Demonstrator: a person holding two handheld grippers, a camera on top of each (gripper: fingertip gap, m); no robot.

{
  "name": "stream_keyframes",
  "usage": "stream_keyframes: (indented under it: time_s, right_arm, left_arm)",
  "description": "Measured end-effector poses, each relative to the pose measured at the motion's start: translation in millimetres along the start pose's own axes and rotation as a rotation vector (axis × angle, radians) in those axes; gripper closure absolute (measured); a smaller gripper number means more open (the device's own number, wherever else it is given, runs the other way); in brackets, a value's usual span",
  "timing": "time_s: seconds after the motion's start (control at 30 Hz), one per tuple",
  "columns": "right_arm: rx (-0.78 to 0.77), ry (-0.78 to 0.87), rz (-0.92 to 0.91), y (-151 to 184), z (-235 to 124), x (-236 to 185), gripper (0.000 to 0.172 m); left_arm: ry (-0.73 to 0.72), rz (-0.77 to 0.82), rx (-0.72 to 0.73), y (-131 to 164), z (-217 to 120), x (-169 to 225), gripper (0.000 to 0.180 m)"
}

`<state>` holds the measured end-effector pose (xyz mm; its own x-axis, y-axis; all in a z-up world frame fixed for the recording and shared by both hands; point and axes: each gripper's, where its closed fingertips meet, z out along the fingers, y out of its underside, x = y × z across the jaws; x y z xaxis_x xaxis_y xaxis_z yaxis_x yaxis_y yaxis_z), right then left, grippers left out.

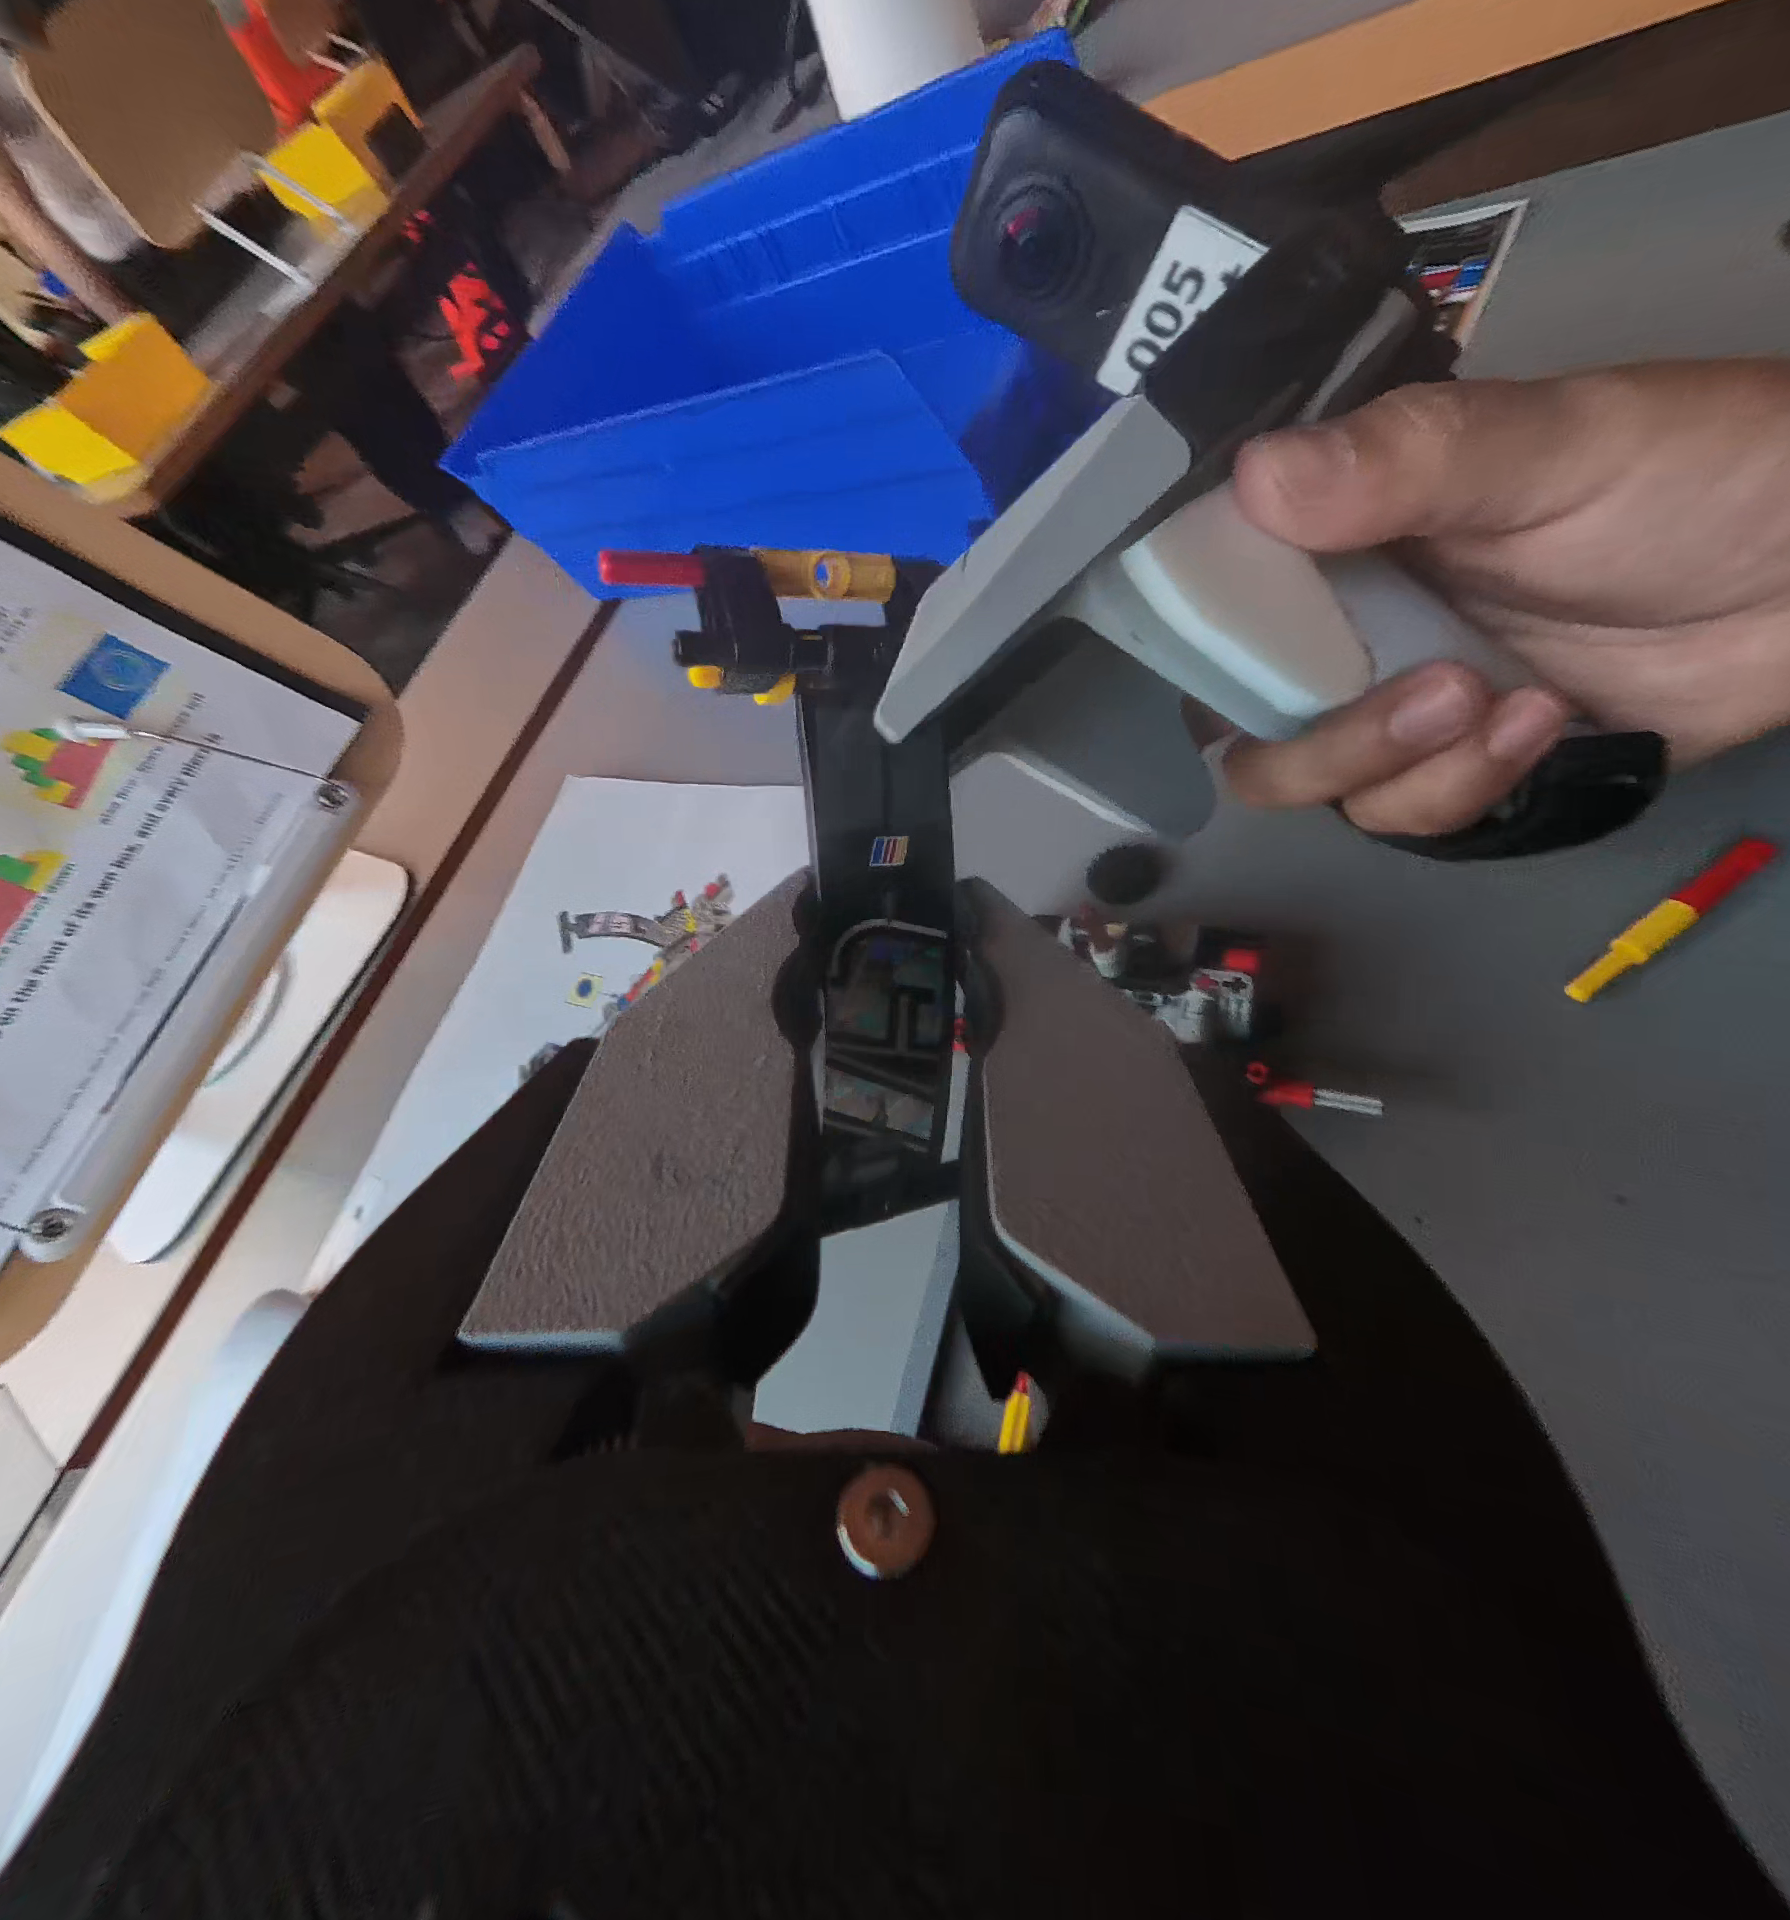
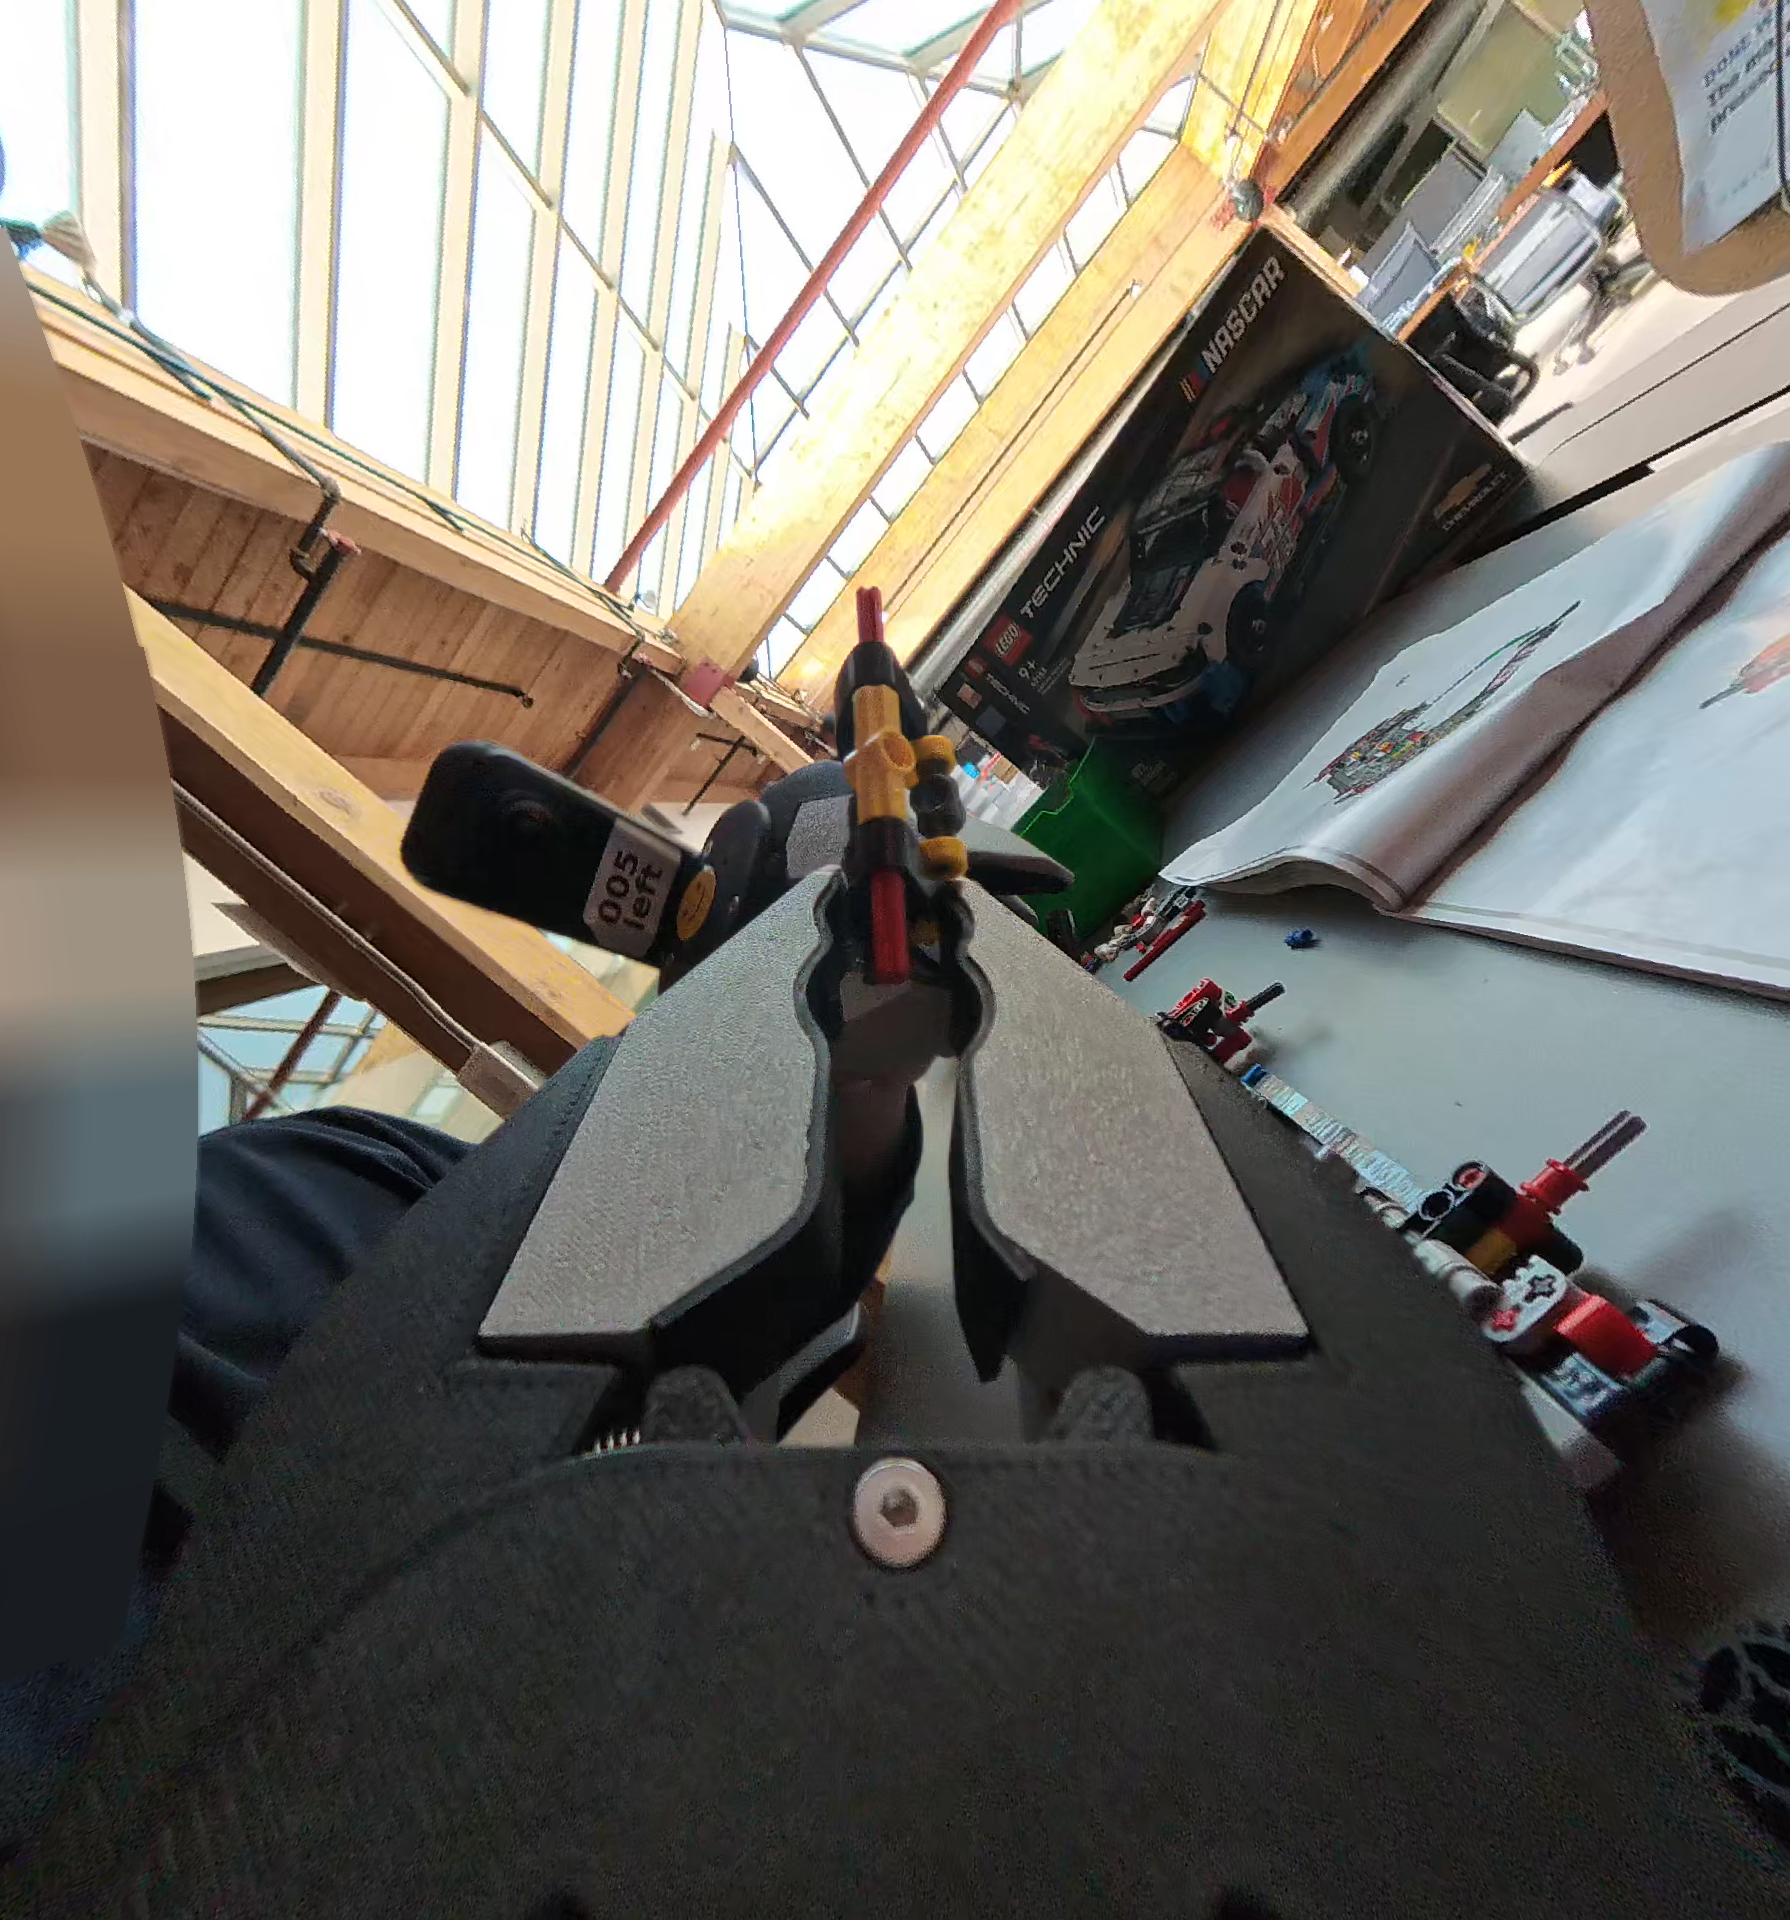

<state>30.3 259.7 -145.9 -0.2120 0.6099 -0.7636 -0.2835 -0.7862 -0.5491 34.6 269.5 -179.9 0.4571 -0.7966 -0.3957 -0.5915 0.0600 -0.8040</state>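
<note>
The left gripper (image 1: 886, 987) pinches the stickered end of a long black panel (image 1: 875, 790); the right gripper (image 2: 896, 935) clamps the red-and-yellow pin cluster (image 2: 886, 790) at the panel's far end. I judge both grips should hold firm and square while aligning. A blue bin (image 1: 766, 416) stands just beyond the cluster; loose bricks (image 1: 1182, 977) lie right of the left fingers, so lifted room is freest.
</note>
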Motion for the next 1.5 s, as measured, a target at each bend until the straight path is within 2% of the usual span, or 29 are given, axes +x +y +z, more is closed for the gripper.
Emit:
stream_keyframes:
  time_s: [0.1, 0.17, 0.33, 0.4, 0.47, 0.6, 0.73, 0.87, 0.97, 1.07, 1.2, 1.23, 1.3, 1.4, 1.5]
  right_arm:
    - [-0.053, 0.016, -0.069, -2.9, -4.4, -0.5, 0.145]
    - [-0.099, 0.038, -0.126, -5.5, -9.8, 0.7, 0.142]
    - [-0.163, 0.188, -0.377, -22.2, -32.4, 12.3, 0.144]
    - [-0.246, 0.235, -0.482, -18.7, -41.1, 17.0, 0.144]
    - [-0.328, 0.27, -0.579, -13.7, -49.5, 21.6, 0.147]
    - [-0.531, 0.323, -0.695, 3.7, -73.3, 38.3, 0.147]
    - [-0.735, 0.407, -0.772, 24.1, -96.5, 63.1, 0.142]
    - [-0.833, 0.429, -0.782, 39.3, -100.1, 75.9, 0.136]
    - [-0.931, 0.477, -0.808, 51.6, -107.7, 91.1, 0.133]
    - [-0.993, 0.51, -0.815, 59.7, -110.5, 102.5, 0.133]
    - [-0.99, 0.512, -0.81, 59.7, -107.7, 104.1, 0.139]
    - [-0.99, 0.511, -0.808, 59.7, -107.5, 104.2, 0.144]
    - [-0.991, 0.51, -0.807, 59.8, -107.0, 104.6, 0.153]
    - [-0.993, 0.502, -0.8, 60.1, -106.8, 104.4, 0.154]
    - [-1.002, 0.495, -0.82, 61.3, -106.2, 104.0, 0.154]
  left_arm:
    - [0.159, -0.08, -0.107, 15.6, -7.4, 2.4, 0.16]
    - [0.231, -0.135, -0.152, 23.2, -13.5, 0.5, 0.16]
    - [0.482, -0.258, -0.33, 41.4, -28.0, 24.4, 0.16]
    - [0.5, -0.272, -0.407, 52.4, -25.3, 29.5, 0.16]
    - [0.501, -0.275, -0.426, 56.3, -18.7, 32.1, 0.161]
    - [0.557, -0.186, -0.466, 64.7, -17.8, 41.6, 0.16]
    - [0.621, -0.101, -0.432, 61.4, -19.1, 43.1, 0.16]
    - [0.715, -0.019, -0.351, 46.4, -25.2, 46.8, 0.16]
    - [0.79, 0.104, -0.346, 50.4, -31.4, 51.9, 0.16]
    - [0.807, 0.166, -0.319, 50.1, -24.1, 49.0, 0.16]
    - [0.869, 0.172, -0.066, 11.3, -21.8, 55.7, 0.161]
    - [0.848, 0.156, -0.095, 14.2, -15.6, 52.8, 0.161]
    - [0.76, 0.176, -0.219, 39.3, 2.9, 42.0, 0.161]
    - [0.822, 0.126, -0.269, 55.7, 7.0, 47.3, 0.162]
    - [0.805, 0.141, -0.29, 58.3, 3.5, 41.2, 0.162]
